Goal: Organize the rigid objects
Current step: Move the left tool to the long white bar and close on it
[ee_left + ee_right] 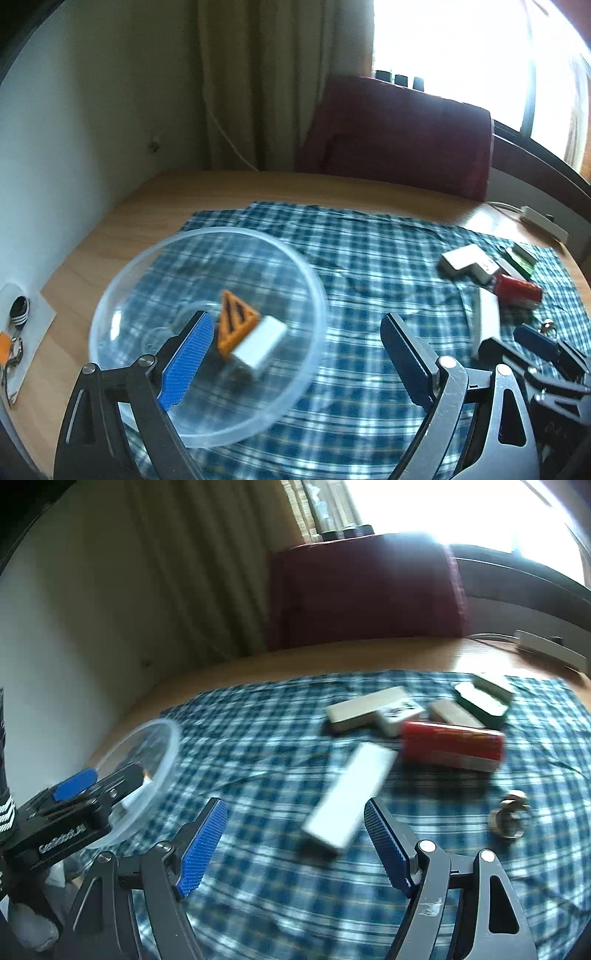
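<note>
Your left gripper point(297, 354) is spread wide and grips nothing; it hovers at the near rim of the clear bowl point(110, 295). The bowl holds 1 orange triangle piece point(236, 325) touching 1 white block point(260, 345). Your right gripper point(295, 843) is also spread wide and empty, with the long white block point(349, 794) lying between its fingers on the checked cloth point(258, 731). Beyond it lie the red box point(452, 746) and several tiles point(369, 707).
</note>
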Motion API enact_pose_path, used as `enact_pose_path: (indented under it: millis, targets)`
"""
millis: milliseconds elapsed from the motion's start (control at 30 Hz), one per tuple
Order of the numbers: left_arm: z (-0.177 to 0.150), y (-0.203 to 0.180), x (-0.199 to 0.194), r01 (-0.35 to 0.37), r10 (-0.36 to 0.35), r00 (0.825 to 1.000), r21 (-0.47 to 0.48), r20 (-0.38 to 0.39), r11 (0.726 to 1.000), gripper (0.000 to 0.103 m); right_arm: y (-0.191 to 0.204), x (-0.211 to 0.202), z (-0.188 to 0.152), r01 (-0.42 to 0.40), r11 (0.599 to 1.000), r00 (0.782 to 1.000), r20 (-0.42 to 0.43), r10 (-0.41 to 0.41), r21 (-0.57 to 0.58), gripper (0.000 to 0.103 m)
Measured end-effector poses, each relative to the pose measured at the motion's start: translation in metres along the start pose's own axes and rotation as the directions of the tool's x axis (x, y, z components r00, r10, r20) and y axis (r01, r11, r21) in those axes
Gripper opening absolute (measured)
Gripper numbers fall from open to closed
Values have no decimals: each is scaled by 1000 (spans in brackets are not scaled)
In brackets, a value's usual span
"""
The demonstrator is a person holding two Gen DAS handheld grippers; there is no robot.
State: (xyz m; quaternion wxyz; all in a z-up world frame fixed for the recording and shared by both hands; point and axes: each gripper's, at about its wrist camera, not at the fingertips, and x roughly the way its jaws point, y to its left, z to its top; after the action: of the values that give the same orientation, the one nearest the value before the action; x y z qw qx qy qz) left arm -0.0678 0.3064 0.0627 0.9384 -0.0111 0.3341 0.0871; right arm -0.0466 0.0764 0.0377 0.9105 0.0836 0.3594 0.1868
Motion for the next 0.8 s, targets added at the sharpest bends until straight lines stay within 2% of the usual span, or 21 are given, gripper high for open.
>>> enact_pose_path:
  millis: [267, 467, 800]
  targets:
    - [-1, -40, 6, 73, -70, 996, 62, -53, 995, 92, -61, -26, 4, 105, 988, 993, 42, -110, 114, 81]
    - [-2, -73, 11, 122, -111, 990, 122, -86, 985, 92, -100, -38, 4, 198, 966, 979, 17, -204, 166, 82]
    - [-11, -111, 29, 186, -156, 972, 169, -173, 968, 92, -121, -38, -3, 235, 954, 972, -17, -236, 186, 85]
